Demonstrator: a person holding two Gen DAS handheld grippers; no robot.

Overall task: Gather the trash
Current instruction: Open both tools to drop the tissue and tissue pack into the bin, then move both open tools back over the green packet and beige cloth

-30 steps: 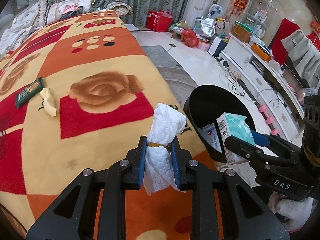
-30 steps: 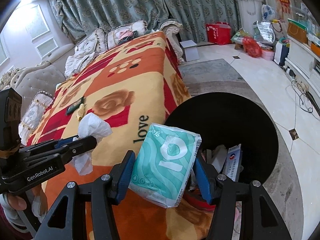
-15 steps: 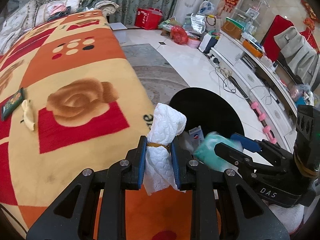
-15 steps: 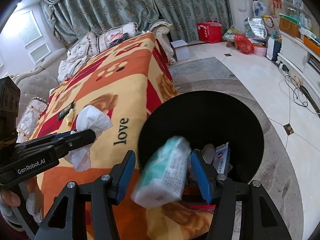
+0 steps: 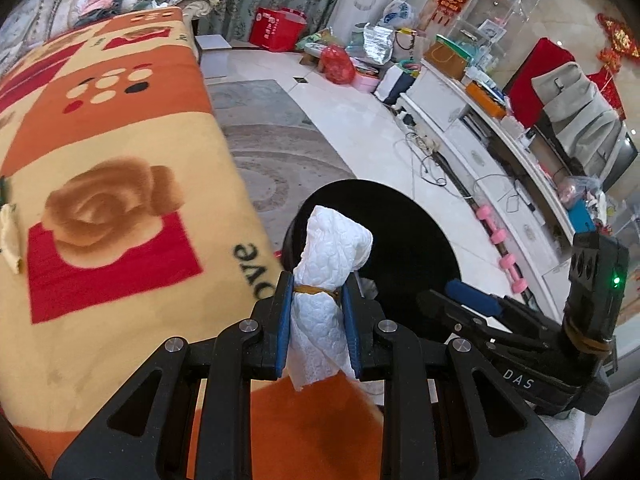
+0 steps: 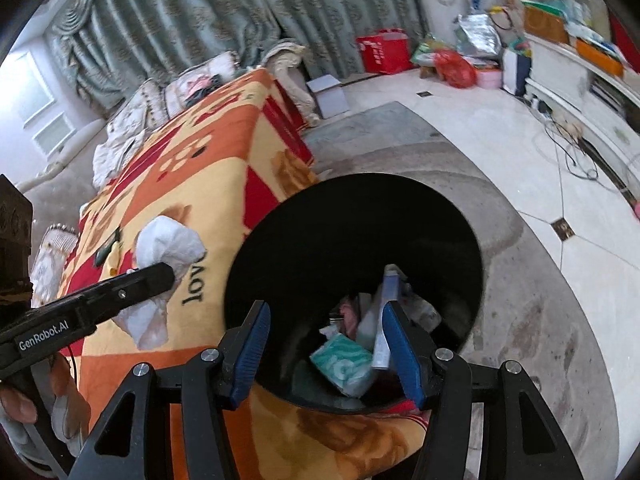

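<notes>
My left gripper (image 5: pixel 316 292) is shut on a crumpled white paper towel (image 5: pixel 332 248) and holds it at the near rim of the black trash bin (image 5: pixel 408 220). In the right wrist view the towel (image 6: pixel 168 248) hangs just left of the bin (image 6: pixel 360 216). My right gripper (image 6: pixel 326 316) is open and empty above the bin's mouth. The teal tissue pack (image 6: pixel 344 364) lies inside the bin among other trash. The right gripper also shows in the left wrist view (image 5: pixel 464 300), to the right of the towel.
The bin stands on the floor against a sofa covered by an orange and red blanket (image 5: pixel 104 152). A yellowish scrap (image 5: pixel 10 236) and a dark flat object (image 6: pixel 106 250) lie on the blanket. Cables, pink dumbbells (image 5: pixel 500 240) and a white cabinet (image 5: pixel 480 132) line the right.
My right gripper opened and the teal tissue pack dropped into the bin. My left gripper moved right with the towel, from over the blanket to the bin's rim.
</notes>
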